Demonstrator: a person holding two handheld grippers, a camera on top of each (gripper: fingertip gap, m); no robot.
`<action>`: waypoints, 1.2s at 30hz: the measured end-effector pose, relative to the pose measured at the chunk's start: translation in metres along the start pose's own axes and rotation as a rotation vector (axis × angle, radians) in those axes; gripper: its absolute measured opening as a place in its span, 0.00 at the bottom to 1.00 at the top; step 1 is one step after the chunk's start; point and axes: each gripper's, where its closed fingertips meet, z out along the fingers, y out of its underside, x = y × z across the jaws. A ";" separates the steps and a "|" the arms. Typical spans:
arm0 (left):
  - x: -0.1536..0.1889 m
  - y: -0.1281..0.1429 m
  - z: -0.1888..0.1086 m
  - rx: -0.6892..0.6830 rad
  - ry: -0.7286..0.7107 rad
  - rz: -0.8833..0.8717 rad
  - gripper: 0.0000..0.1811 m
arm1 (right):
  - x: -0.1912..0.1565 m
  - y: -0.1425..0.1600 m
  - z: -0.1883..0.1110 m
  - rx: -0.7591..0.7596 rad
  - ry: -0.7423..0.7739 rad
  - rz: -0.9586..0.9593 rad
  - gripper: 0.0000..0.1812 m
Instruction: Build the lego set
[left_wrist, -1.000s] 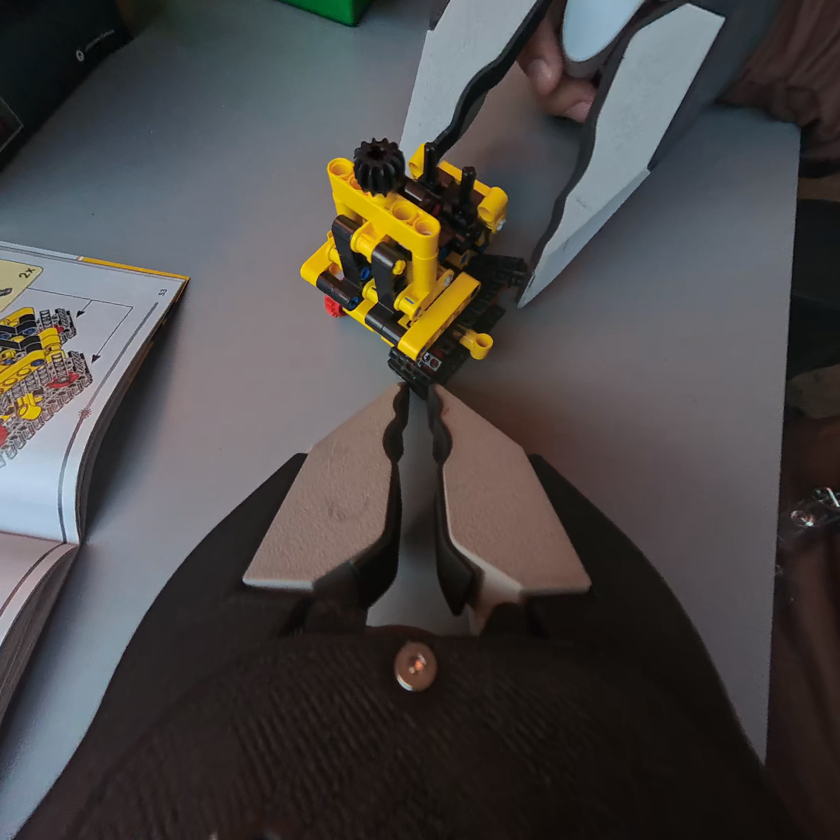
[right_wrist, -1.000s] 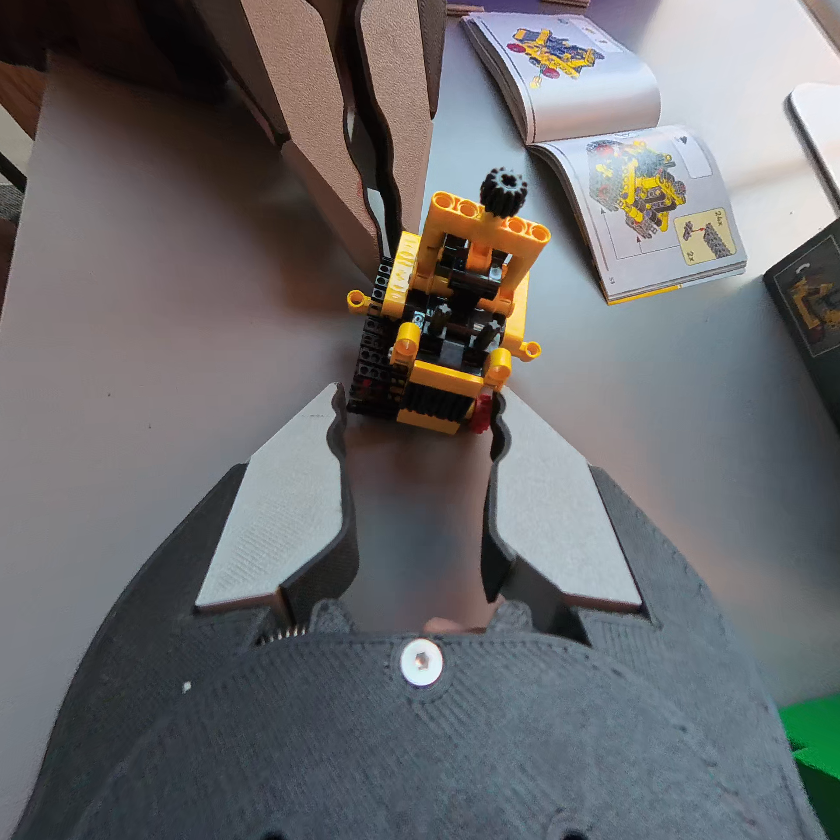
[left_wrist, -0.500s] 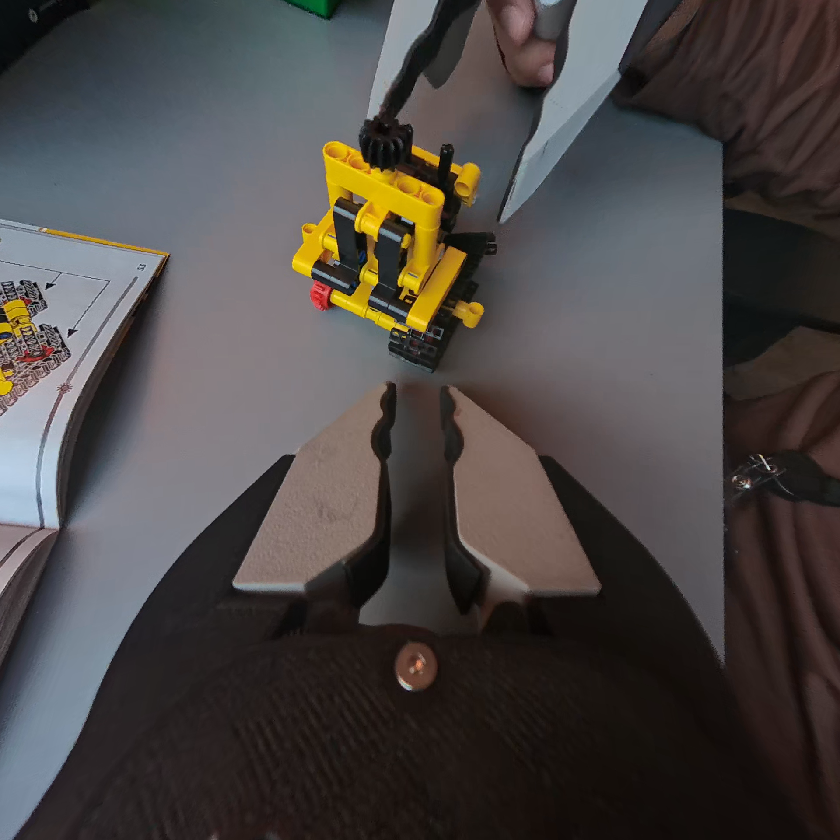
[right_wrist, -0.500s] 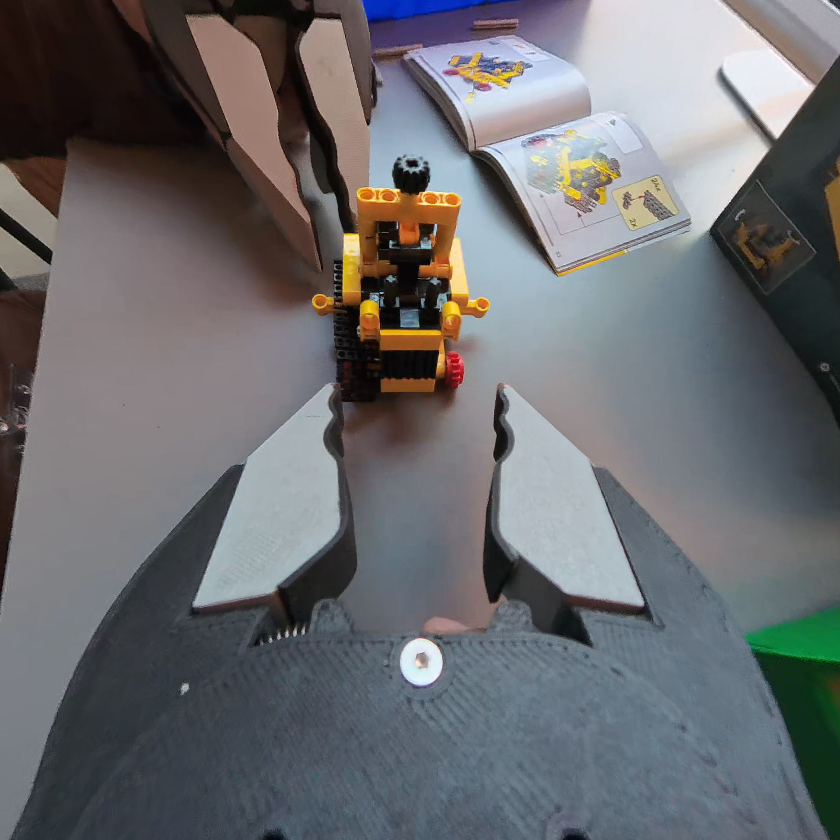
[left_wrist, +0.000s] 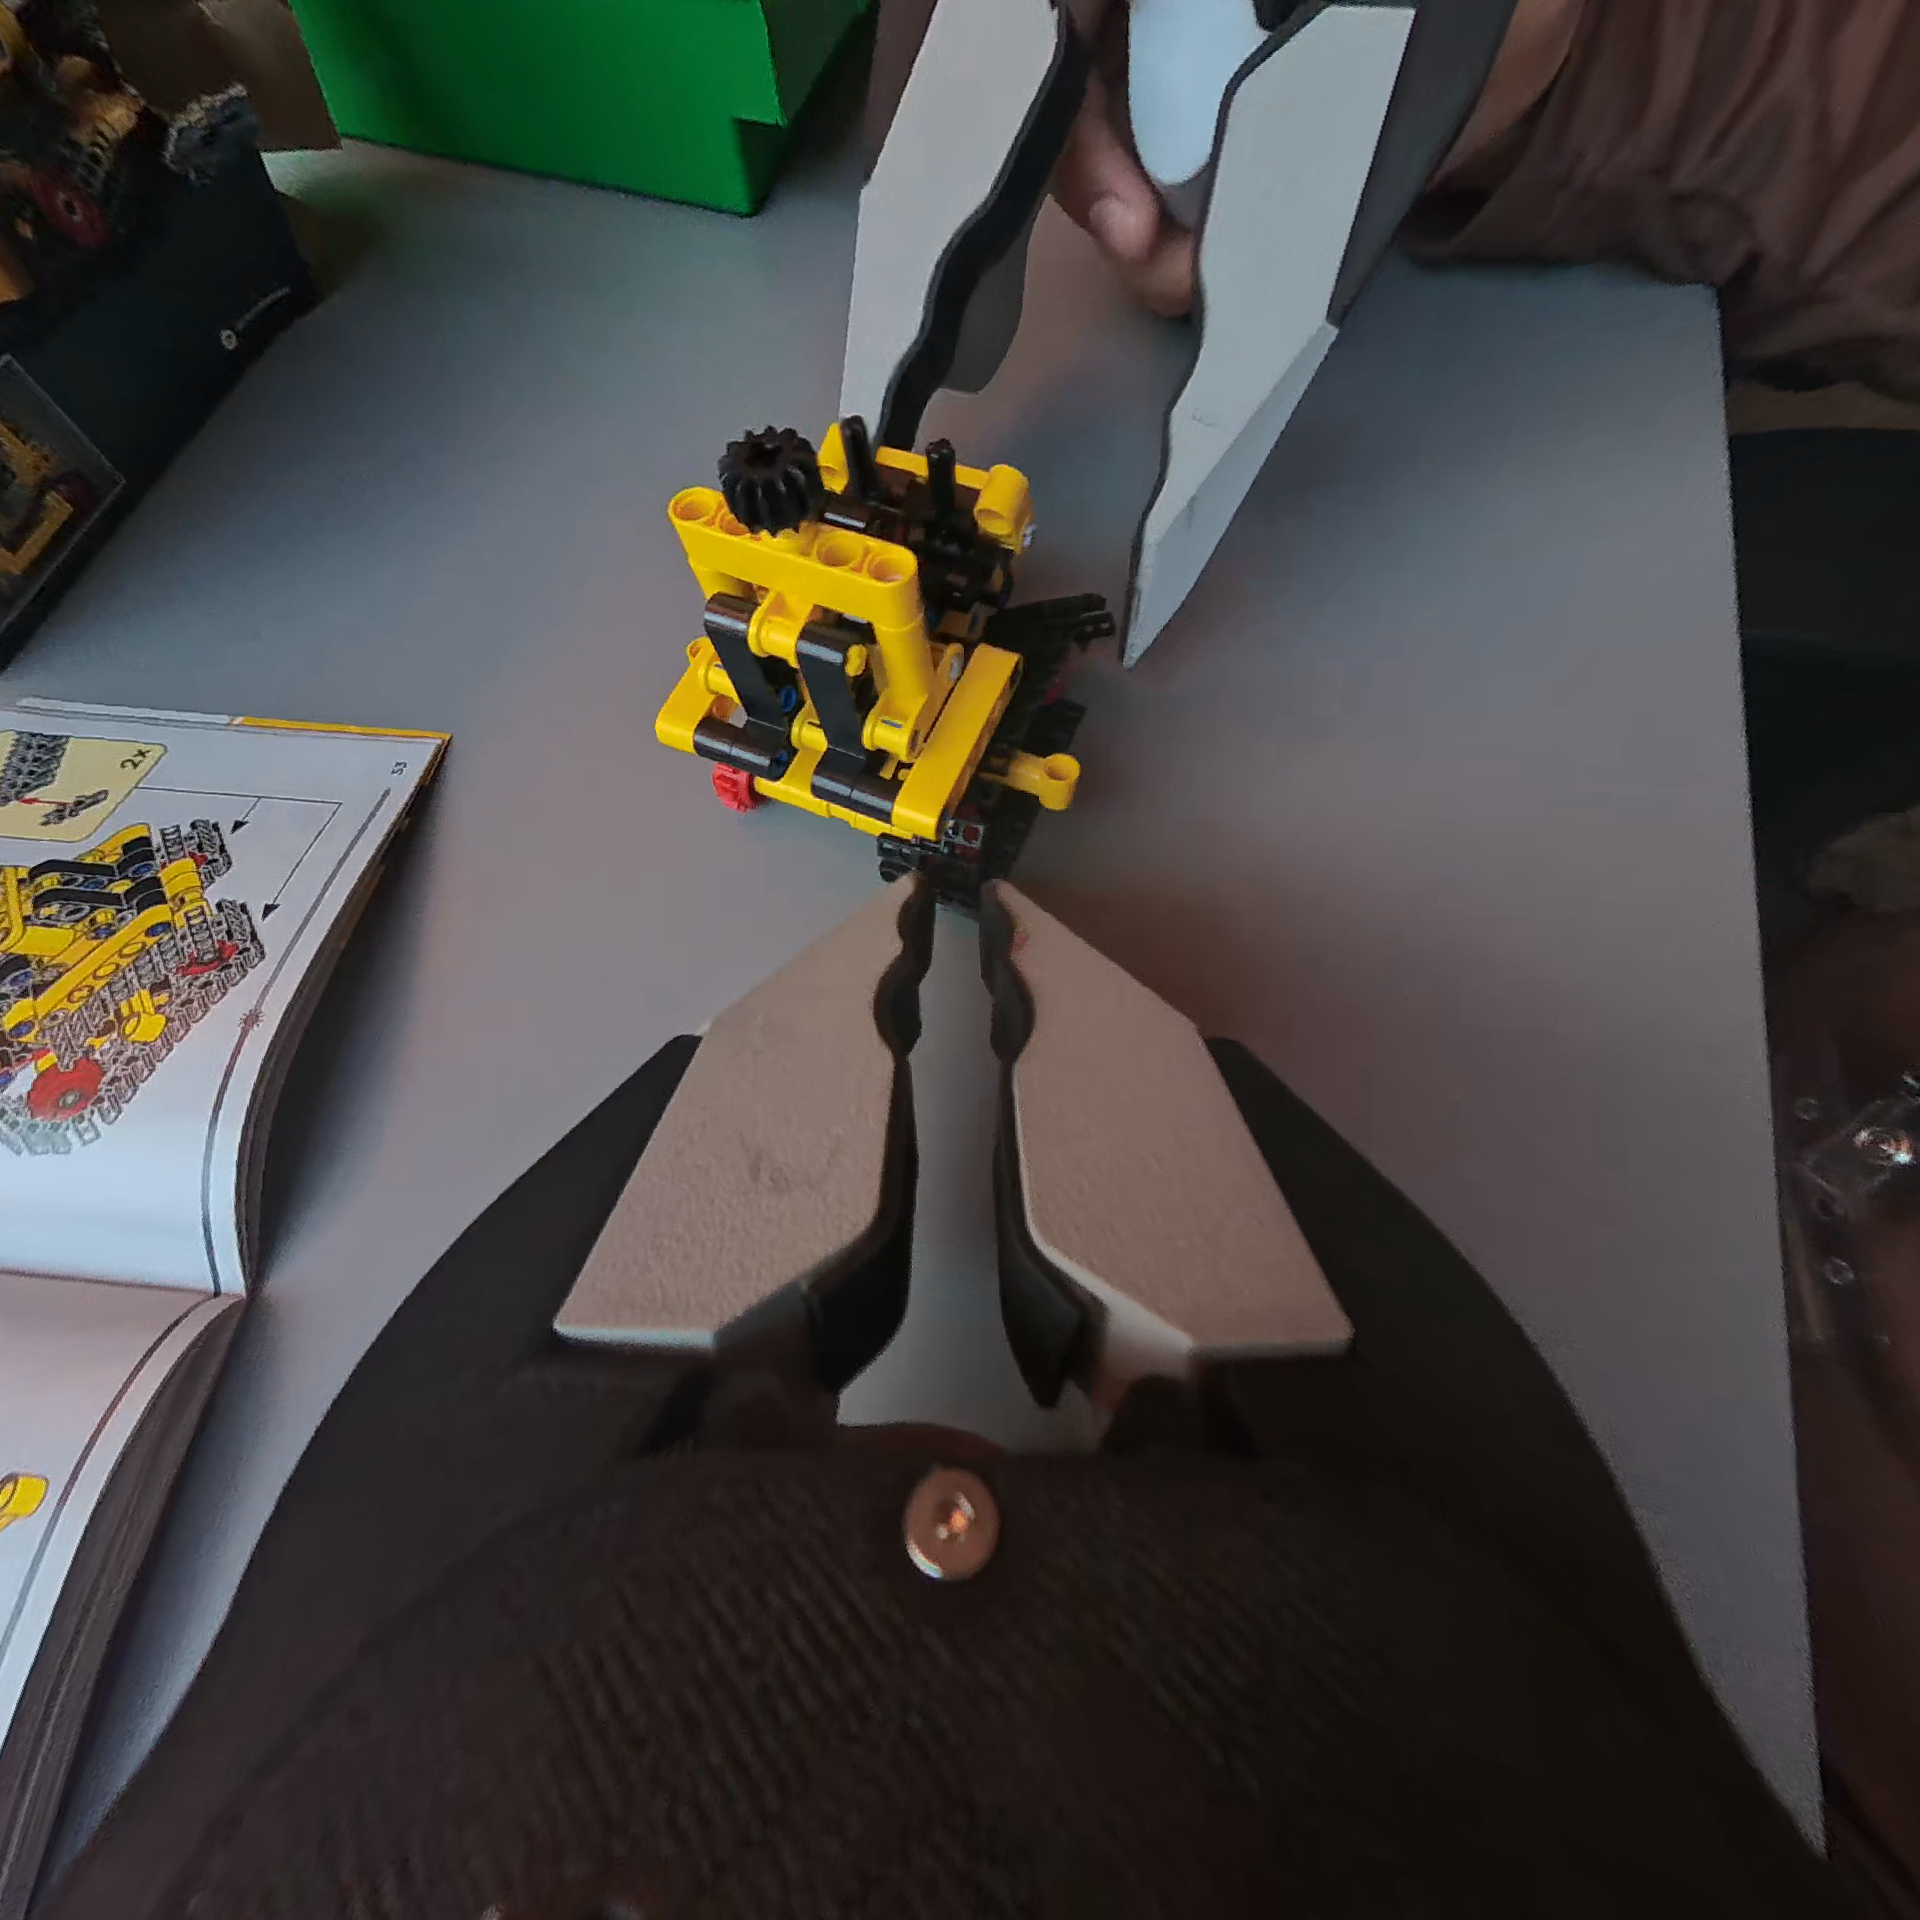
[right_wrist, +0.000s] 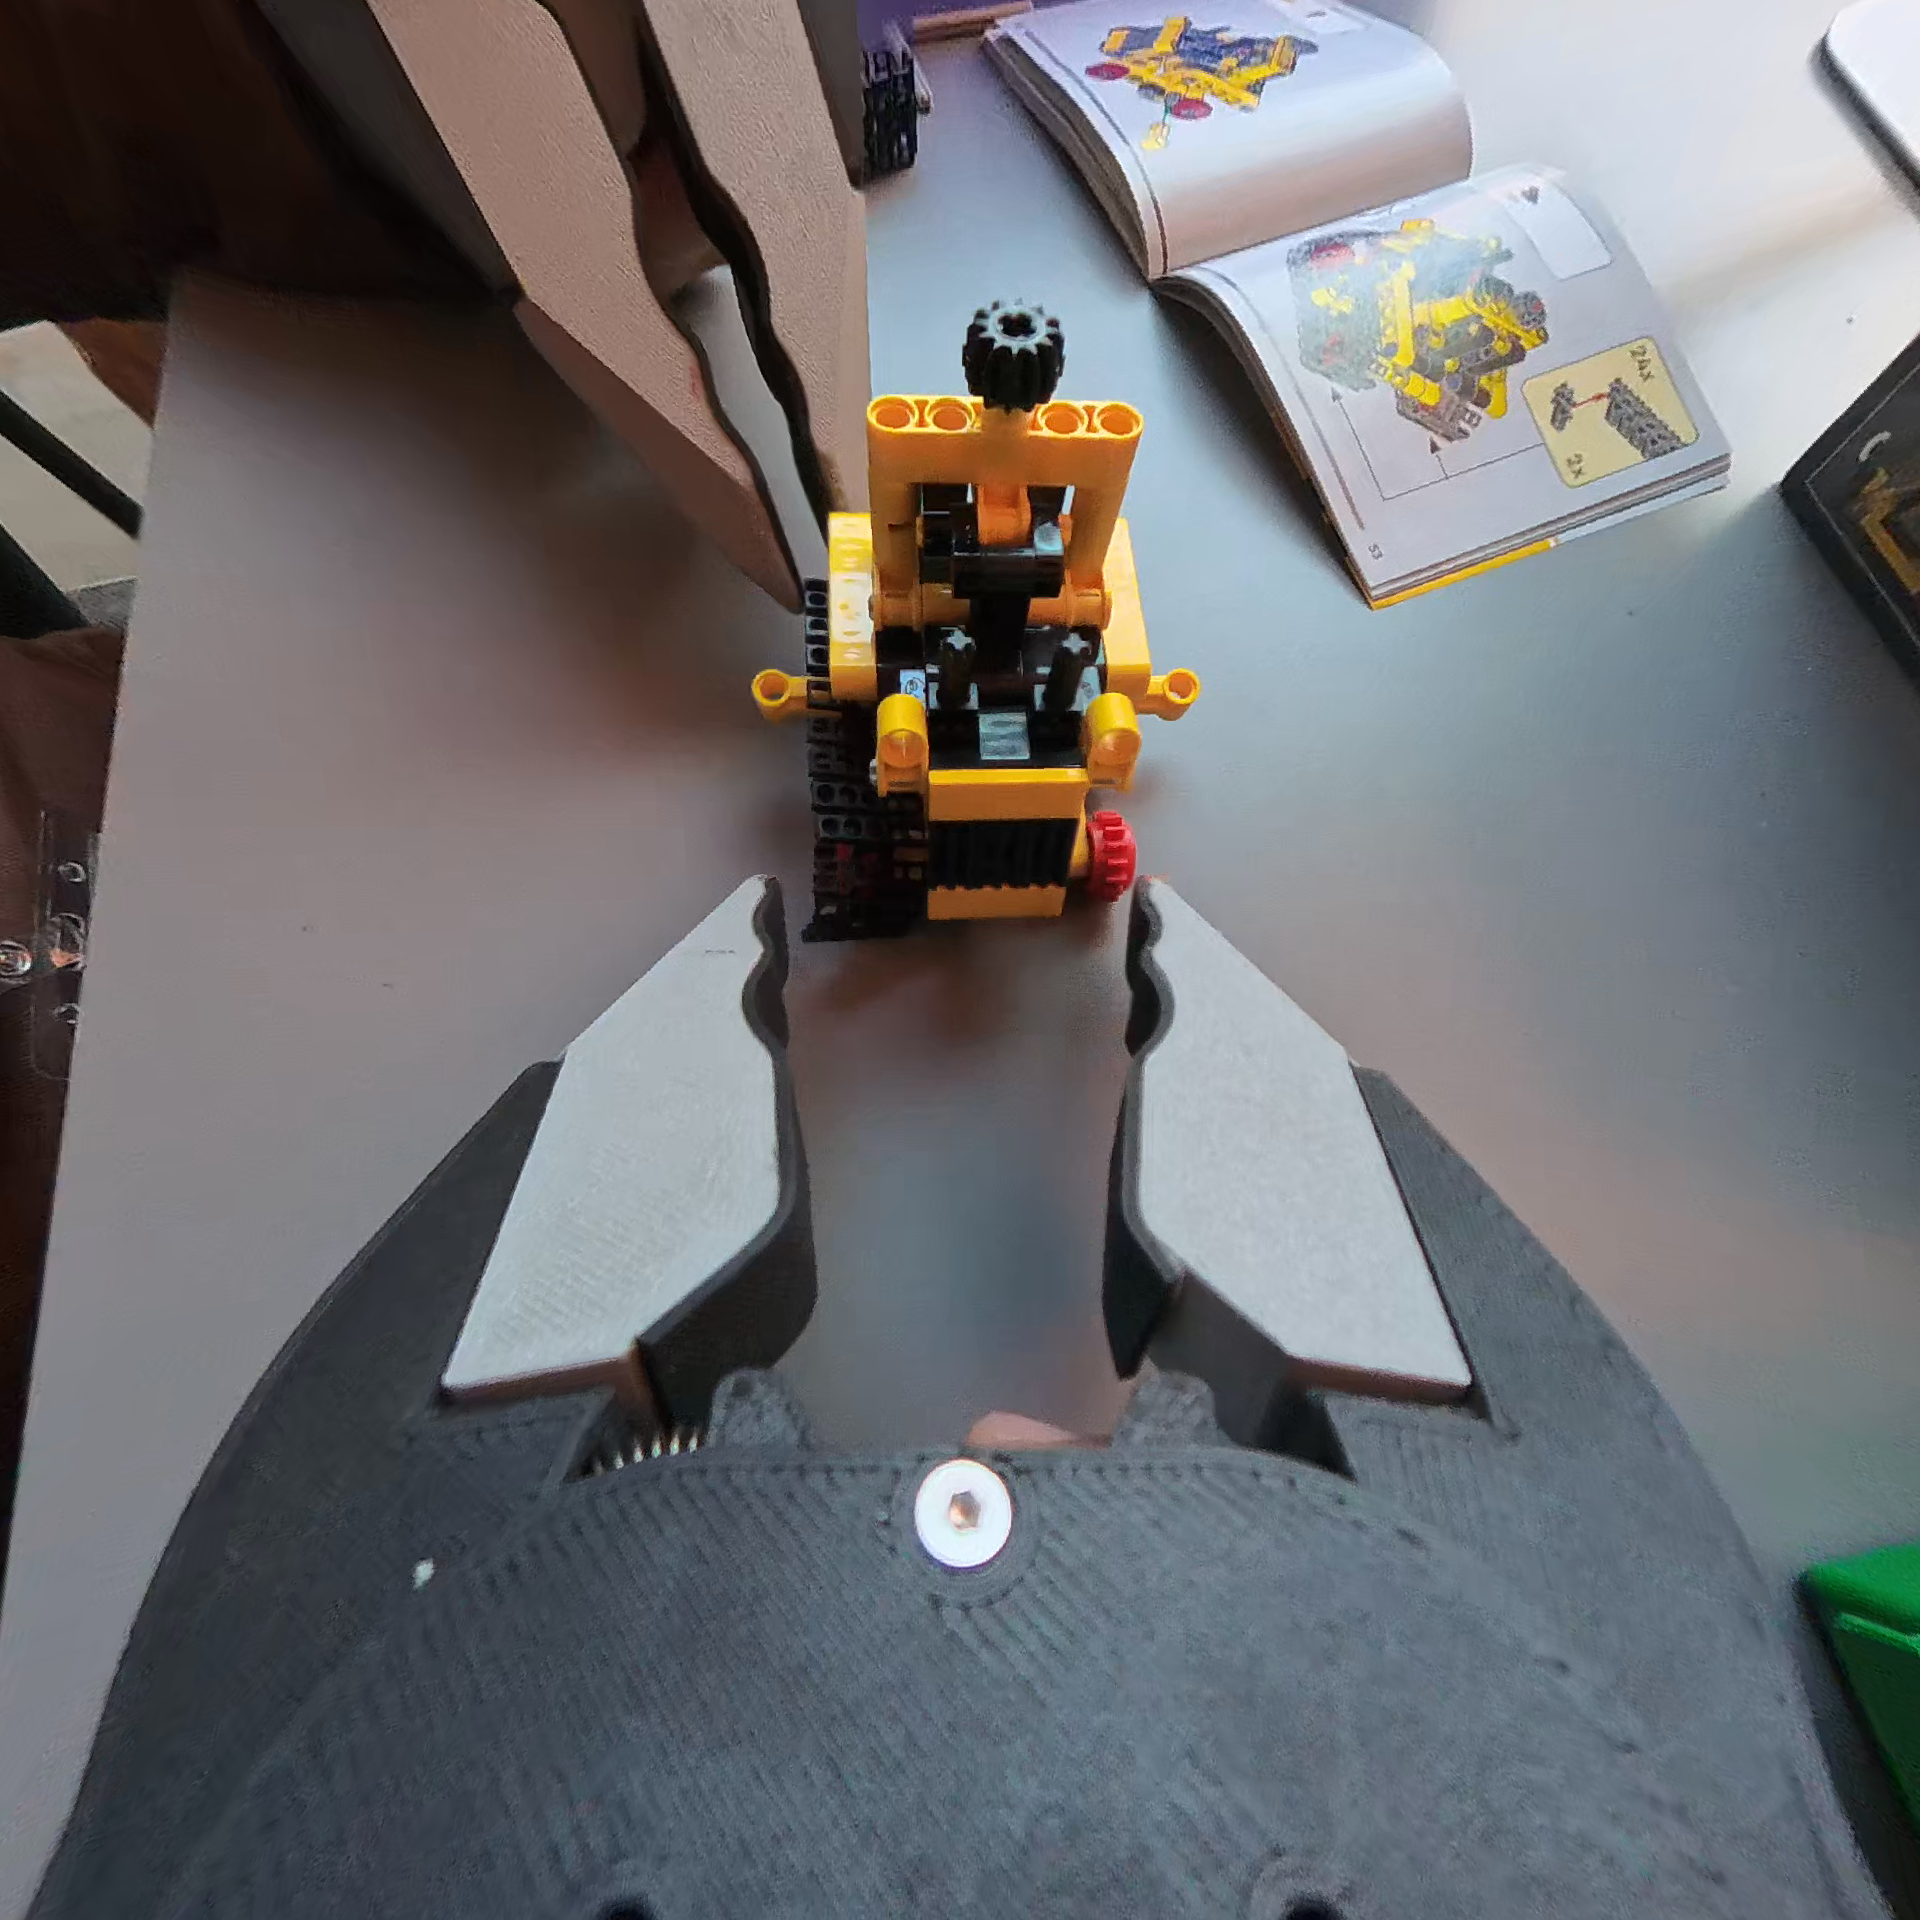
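Between both grippers on the grey surface (right_wrist: 1455, 935) stands the yellow-and-black brick vehicle (right_wrist: 987, 665): left gripper (left_wrist: 951, 894) fingers nearly closed at (perhaps pinching) its black track, right gripper (right_wrist: 951, 899) spread wide, empty, ready to steady it.

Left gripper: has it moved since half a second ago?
Yes. The left gripper advanced toward the lego model; bare table separated them before, now its tips meet the black track.

At about 9 o'clock on your worktop, the open instruction booklet (left_wrist: 208, 987) carries a small printed page number at its page corner (left_wrist: 398, 767). It also has a short count mark in a yellow inset panel (left_wrist: 73, 779). At 10 o'clock, the black box (left_wrist: 135, 343) bears a small pale logo mark, too small to read.
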 end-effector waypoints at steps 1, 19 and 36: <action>0.001 -0.001 0.000 0.004 0.002 0.008 0.01 | 0.000 0.002 0.002 -0.016 0.001 0.000 0.34; -0.001 0.016 0.000 -0.081 0.040 -0.041 0.09 | 0.009 -0.006 0.008 -0.016 0.111 -0.056 0.30; -0.020 0.007 0.000 -0.034 -0.086 -0.070 0.02 | 0.004 -0.015 0.015 0.008 0.026 0.056 0.34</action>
